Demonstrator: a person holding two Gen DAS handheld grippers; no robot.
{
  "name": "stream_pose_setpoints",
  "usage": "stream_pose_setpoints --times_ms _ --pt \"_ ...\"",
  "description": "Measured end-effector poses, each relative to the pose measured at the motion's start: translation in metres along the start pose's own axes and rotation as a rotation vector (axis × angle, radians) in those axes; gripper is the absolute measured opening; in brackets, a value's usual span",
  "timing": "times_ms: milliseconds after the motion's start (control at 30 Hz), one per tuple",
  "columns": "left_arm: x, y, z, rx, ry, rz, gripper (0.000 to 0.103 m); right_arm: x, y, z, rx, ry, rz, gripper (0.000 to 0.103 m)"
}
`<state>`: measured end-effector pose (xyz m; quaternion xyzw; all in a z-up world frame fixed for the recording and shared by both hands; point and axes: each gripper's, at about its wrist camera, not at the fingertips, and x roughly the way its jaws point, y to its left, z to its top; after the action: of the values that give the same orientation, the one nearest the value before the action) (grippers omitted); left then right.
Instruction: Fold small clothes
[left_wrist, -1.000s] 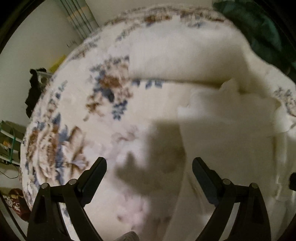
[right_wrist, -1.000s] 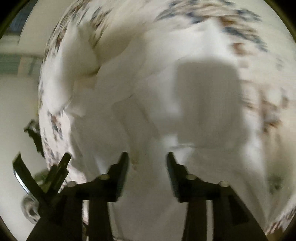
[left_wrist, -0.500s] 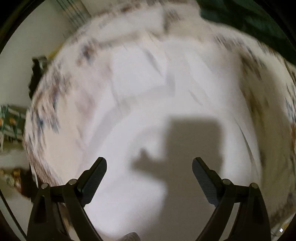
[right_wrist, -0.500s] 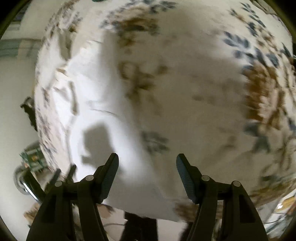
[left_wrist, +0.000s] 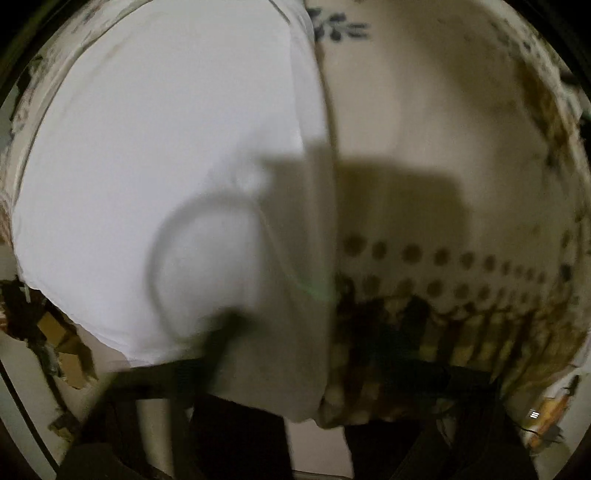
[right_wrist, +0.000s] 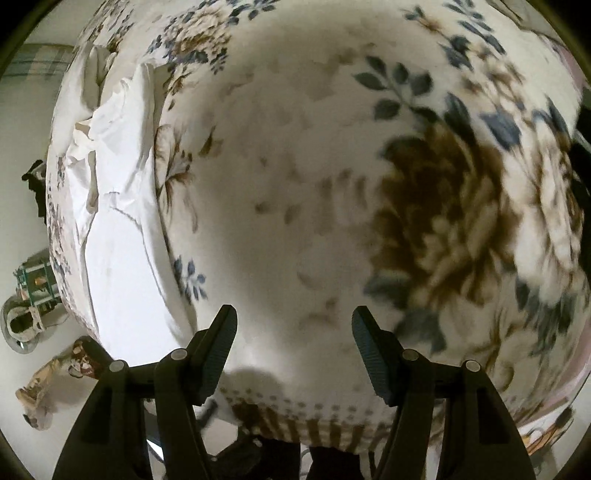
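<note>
A white garment (left_wrist: 155, 166) lies spread on the floral blanket (left_wrist: 424, 122), filling the left half of the left wrist view; a round neckline seam shows near its lower middle. The view is blurred. My left gripper's dark fingers (left_wrist: 218, 343) show only as smears at the bottom, so their state is unclear. In the right wrist view the same white garment (right_wrist: 114, 206) lies crumpled along the left edge of the blanket (right_wrist: 295, 166). My right gripper (right_wrist: 293, 350) is open and empty above bare blanket, to the right of the garment.
The blanket's dotted and striped border (right_wrist: 295, 417) hangs over the near bed edge. On the floor to the left are a patterned cloth (right_wrist: 48, 380), a round object (right_wrist: 22, 325) and a green item (right_wrist: 35, 280). Cardboard scraps (left_wrist: 62, 343) lie by the bed.
Both grippers have swung right and toward the near bed edge. The right gripper has opened wider and left the garment. The left view has become close and blurred over the garment's neckline.
</note>
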<state>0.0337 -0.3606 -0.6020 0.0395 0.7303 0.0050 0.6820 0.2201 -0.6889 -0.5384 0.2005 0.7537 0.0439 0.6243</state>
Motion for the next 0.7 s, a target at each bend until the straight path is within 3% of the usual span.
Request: stream_pose_setpoints --times_ms 33,167,300,533,700 --pt "-0.002 0.002 -0.001 -0.008 -0.019 -0.010 0.009 0.003 0.004 0.008 -0.017 0.002 0.012 0.067" --pt "-0.029 0.023 -0.012 -0.053 -0.116 -0.067 0.001 0.018 0.048 0.044 -0.073 -0.002 0.057 0.067" --pt "-0.059 0.044 -0.022 -0.058 -0.184 -0.043 0.001 0.034 0.096 0.093 -0.101 -0.005 0.160 0.067" --pt "-0.101 0.074 -0.025 -0.115 -0.253 0.010 0.001 0.048 0.162 0.173 -0.110 -0.055 0.241 0.067" --pt "-0.120 0.104 -0.019 -0.159 -0.295 0.040 0.001 0.068 0.190 0.211 -0.048 -0.017 0.260 0.067"
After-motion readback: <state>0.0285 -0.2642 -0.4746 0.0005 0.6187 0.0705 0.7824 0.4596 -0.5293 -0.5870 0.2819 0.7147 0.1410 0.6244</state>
